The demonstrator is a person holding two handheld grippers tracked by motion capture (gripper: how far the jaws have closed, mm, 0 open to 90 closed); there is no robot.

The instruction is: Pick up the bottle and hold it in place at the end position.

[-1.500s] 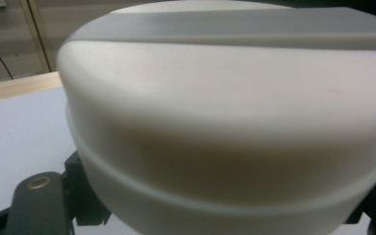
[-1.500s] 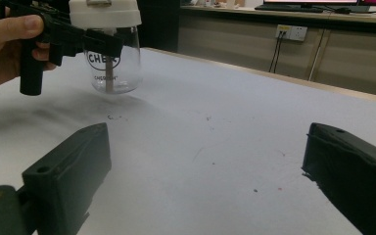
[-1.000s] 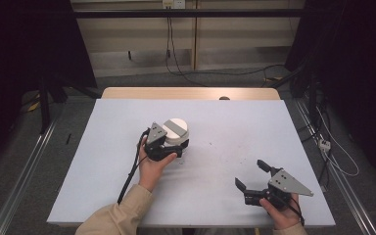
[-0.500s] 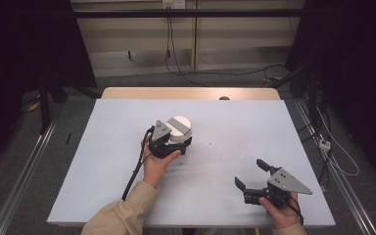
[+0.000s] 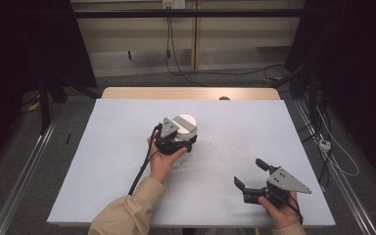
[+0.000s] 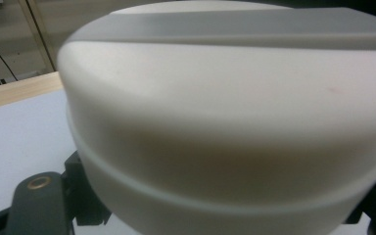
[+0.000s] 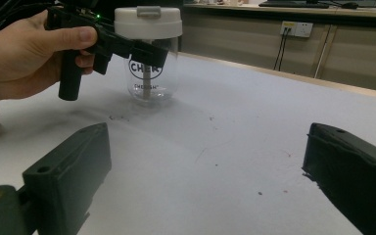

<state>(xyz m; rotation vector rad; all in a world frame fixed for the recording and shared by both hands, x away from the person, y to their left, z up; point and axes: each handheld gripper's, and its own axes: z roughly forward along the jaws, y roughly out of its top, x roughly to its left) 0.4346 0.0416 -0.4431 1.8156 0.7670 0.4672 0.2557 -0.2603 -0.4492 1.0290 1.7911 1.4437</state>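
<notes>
Near bench (image 5: pixel 127 161) centre, slightly left: clear jar (image 7: pixel 149 73) w/ white lid (image 5: pixel 185 123) upright on surface, left gripper (image 5: pixel 176 139) at its lid end, fingers closed narrow on jar just under lid, left hand (image 5: pixel 164 159) behind it. At front right corner, well apart from jar: right gripper (image 5: pixel 252 174) held low in right hand (image 5: pixel 281 213), fingers (image 7: pixel 68 171) wide apart w/ nothing between, aimed toward jar. Seen in left gripper view: lid up close, blurred, wood bench edge behind.
</notes>
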